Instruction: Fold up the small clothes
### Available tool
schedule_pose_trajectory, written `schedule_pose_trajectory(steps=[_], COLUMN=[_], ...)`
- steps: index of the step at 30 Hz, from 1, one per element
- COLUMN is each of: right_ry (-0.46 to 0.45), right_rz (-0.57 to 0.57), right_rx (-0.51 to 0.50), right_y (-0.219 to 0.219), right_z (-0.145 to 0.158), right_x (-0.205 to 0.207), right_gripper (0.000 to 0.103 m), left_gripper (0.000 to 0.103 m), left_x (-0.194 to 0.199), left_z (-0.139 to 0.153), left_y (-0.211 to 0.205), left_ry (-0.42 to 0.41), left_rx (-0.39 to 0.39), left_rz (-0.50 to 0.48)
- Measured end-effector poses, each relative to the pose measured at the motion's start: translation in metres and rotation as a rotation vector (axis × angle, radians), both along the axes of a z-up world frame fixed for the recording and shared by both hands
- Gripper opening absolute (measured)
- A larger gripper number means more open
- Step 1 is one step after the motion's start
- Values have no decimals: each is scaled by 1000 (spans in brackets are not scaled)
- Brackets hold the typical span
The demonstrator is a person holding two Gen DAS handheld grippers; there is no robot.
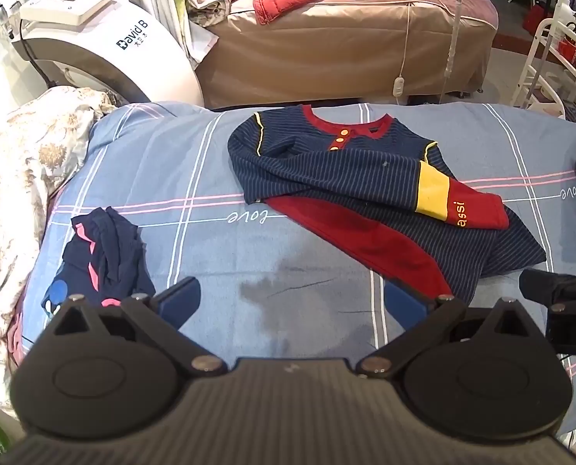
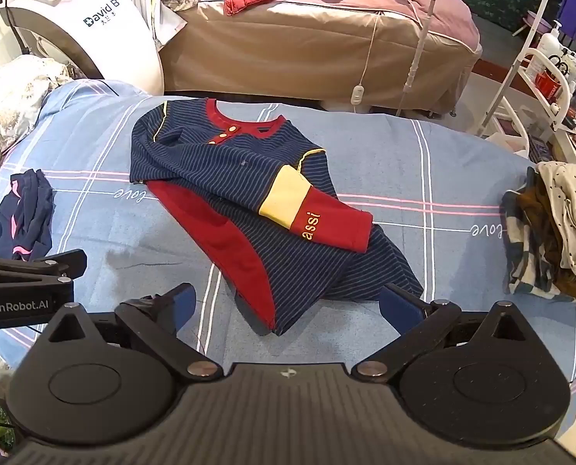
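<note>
A small navy striped top [image 1: 349,170] with red collar, red and yellow sleeve cuff and red lining lies crumpled on the blue checked bed sheet [image 1: 171,162]; it also shows in the right wrist view [image 2: 249,193]. My left gripper [image 1: 291,302] is open and empty, just short of the top's near hem. My right gripper [image 2: 288,306] is open and empty, its fingers either side of the top's near corner, above it. The right gripper's body shows at the right edge of the left view [image 1: 559,302].
A crumpled navy and pink garment [image 1: 102,255] lies at the sheet's left. A pile of clothes [image 2: 551,228] sits at the right. A floral quilt [image 1: 24,162], a white machine [image 1: 105,38], a tan bed [image 1: 346,38] and a white rack [image 2: 539,77] stand beyond.
</note>
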State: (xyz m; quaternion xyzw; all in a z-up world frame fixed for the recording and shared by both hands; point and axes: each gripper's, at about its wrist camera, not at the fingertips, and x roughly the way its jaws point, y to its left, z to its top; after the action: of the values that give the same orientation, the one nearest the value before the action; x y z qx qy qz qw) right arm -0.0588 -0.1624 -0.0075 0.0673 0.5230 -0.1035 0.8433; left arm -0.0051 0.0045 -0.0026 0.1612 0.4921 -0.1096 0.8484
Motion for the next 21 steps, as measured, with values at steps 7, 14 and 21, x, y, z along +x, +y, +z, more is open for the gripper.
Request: schedule_pose_trajectory(steps=[7, 14, 21], right_ry=[1, 1, 0], right_rz=[1, 2, 2], right_rx=[-2, 0, 1], right_y=[0, 0, 0], right_z=[0, 1, 1], right_x=[-1, -2, -2], right_gripper=[103, 103, 103], left_gripper=[103, 103, 103], left_x=[0, 2, 1], left_z=[1, 2, 1], left_y=[0, 0, -1], left_ry=[7, 16, 25], left_rx=[-6, -6, -4], left_rz=[12, 26, 25])
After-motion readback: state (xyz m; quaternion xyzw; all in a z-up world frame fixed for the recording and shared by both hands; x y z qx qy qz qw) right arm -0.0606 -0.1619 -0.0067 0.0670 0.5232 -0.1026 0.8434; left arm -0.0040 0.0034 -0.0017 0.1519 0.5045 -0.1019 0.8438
